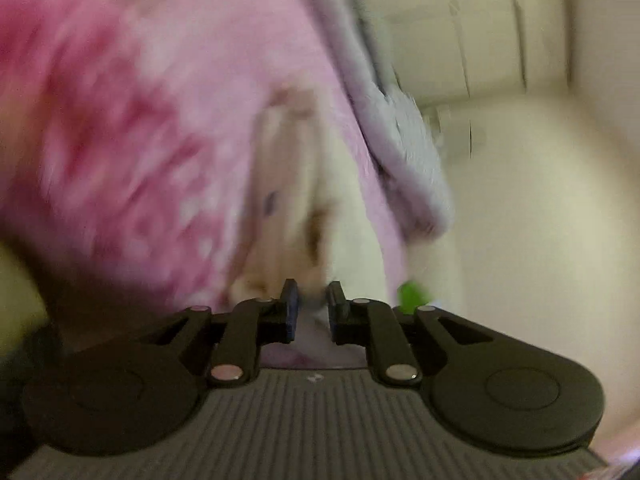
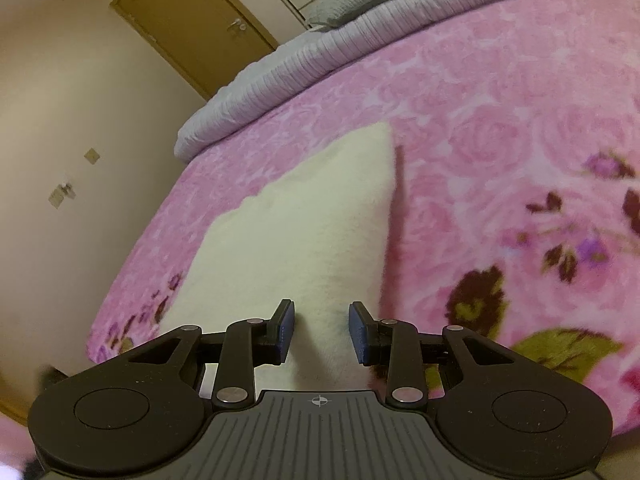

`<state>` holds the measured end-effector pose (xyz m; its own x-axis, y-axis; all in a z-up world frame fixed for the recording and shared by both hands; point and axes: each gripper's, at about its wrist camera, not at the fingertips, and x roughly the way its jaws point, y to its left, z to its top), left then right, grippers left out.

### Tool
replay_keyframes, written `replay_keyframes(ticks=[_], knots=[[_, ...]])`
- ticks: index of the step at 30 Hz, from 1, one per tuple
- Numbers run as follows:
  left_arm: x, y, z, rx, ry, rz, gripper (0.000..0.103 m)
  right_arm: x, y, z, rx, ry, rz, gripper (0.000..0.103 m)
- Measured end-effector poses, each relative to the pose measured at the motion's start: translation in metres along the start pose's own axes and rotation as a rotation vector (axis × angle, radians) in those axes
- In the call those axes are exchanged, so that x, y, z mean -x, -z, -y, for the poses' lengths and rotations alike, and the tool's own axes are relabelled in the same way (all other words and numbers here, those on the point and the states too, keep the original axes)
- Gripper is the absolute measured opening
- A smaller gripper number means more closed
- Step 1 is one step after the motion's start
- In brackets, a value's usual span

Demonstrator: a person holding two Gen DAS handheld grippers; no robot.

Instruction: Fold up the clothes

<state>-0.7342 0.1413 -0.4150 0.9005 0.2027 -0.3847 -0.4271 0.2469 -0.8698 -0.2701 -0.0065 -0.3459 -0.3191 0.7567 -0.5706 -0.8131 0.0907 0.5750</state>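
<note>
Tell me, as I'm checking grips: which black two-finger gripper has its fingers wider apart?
The right gripper: wide gap over the cream fleece garment; left gripper pinches it.

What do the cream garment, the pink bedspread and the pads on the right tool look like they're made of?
The cream garment looks like soft fleece or plush, matte with a fuzzy nap. The pink bedspread seems a plush printed blanket; its rose pattern looks embossed into a short pile. The right tool has blue pads that look like matte rubber or foam, though I can't tell which.
</note>
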Motion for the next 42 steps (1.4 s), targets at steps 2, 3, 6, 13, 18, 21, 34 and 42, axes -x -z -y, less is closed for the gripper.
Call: replay_keyframes(ticks=[2,3,6,13,18,21,34,42], knots=[[0.006,-0.004,0.022,-0.133,-0.052,0.026,0.018,0.002,0.001,-0.005,0.032,0.012,0.005,0.033],[0.007,-0.006,0.031,-0.195,-0.074,0.036,0.025,0.002,0.002,-0.005,0.036,0.013,0.006,0.033],[-0.005,-0.005,0.037,-0.236,-0.086,0.009,0.026,0.001,0.004,-0.005,0.02,0.006,0.008,0.033],[-0.028,0.01,0.047,-0.354,-0.122,-0.036,0.01,0.006,0.004,-0.005,0.025,0.023,0.006,0.033],[-0.004,0.019,0.019,-0.198,-0.105,-0.031,0.009,0.006,0.006,0.001,0.018,0.0,-0.005,0.033],[-0.006,0.015,-0.001,-0.158,-0.123,-0.025,0.009,0.0,0.01,0.002,0.006,-0.023,-0.02,0.033],[-0.001,-0.005,0.038,-0.299,-0.2,0.005,0.012,-0.001,0.017,-0.009,0.055,0.033,0.004,0.033],[0.013,-0.018,0.081,-0.405,-0.231,0.106,0.012,0.01,0.009,-0.034,0.225,0.123,0.092,0.033]])
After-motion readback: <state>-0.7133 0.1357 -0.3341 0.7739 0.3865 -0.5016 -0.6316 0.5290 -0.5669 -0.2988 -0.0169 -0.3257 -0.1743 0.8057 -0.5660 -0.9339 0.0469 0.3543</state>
